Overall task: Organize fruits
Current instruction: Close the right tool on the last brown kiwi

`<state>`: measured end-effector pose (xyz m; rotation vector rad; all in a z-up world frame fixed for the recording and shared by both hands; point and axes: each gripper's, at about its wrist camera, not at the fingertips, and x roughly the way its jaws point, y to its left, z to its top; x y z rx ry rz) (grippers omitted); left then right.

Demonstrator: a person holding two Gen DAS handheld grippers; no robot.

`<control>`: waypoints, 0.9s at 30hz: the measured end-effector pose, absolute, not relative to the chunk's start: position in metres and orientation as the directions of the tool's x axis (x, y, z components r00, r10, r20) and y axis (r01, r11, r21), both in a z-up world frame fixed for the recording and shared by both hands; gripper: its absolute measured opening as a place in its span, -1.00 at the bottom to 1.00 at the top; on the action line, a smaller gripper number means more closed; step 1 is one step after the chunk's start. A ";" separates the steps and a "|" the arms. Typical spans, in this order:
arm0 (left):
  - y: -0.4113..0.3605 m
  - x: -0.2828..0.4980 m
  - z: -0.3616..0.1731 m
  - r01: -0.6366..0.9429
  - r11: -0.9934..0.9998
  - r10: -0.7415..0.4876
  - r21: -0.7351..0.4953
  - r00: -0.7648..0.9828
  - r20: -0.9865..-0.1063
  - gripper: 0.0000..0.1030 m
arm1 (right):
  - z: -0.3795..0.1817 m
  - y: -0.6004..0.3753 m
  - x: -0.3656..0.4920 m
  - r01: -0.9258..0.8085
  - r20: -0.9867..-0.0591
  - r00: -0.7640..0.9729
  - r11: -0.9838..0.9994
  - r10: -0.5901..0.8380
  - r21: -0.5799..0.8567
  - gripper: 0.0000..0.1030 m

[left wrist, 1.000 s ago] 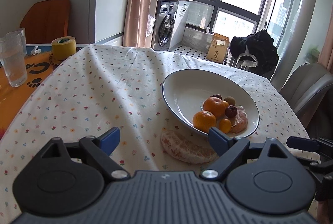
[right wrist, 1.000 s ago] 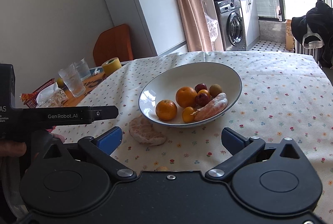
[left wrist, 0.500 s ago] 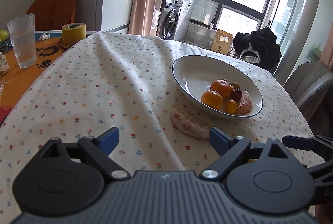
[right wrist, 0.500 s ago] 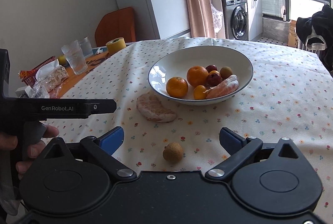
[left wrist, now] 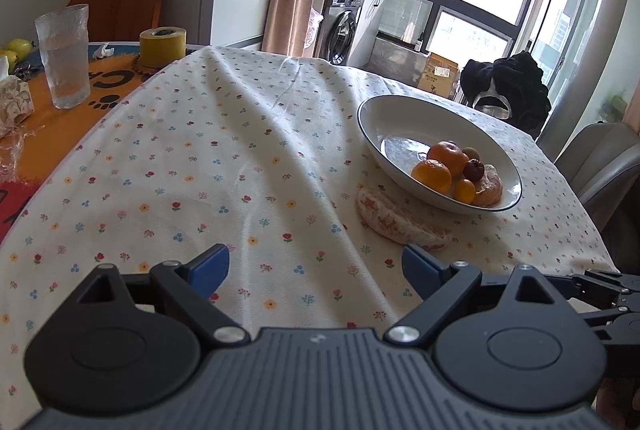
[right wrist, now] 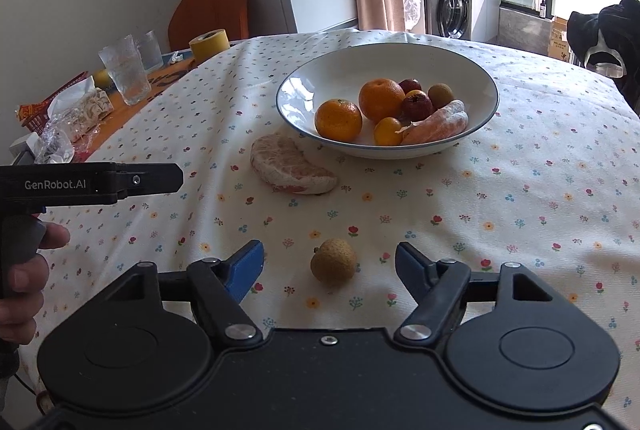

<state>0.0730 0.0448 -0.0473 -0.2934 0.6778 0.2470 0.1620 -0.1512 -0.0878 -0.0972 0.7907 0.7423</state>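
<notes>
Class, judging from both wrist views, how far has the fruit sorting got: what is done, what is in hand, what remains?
Done: oranges and smaller fruit sit in the bowl. In hand: nothing; the right gripper is open around the small brown fruit on the cloth, and the left gripper is open too. Left: that fruit and the peeled segment beside the bowl.

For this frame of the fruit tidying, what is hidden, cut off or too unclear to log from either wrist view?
- Small brown fruit: absent from the left wrist view, below that gripper's body.
- Second dark red fruit: mostly hidden behind the oranges in both views.
- Second glass: partly behind the front glass; the left wrist view shows one only.
- Right gripper: cut off at the left view's right edge.
</notes>
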 end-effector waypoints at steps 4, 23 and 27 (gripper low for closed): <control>0.047 0.074 -0.051 -0.316 0.929 0.121 -0.192 0.750 -0.651 0.79 | -0.093 -0.149 0.163 -0.631 -0.688 0.474 0.757 0.549 0.169 -0.14; 0.016 0.113 -0.066 -0.240 0.956 0.062 -0.169 0.729 -0.681 0.79 | -0.093 -0.181 0.186 -0.594 -0.640 0.526 0.781 0.560 0.195 -0.54; 0.010 0.124 -0.066 -0.240 0.958 0.070 -0.156 0.724 -0.686 0.79 | -0.093 -0.186 0.190 -0.588 -0.633 0.529 0.782 0.565 0.206 -0.54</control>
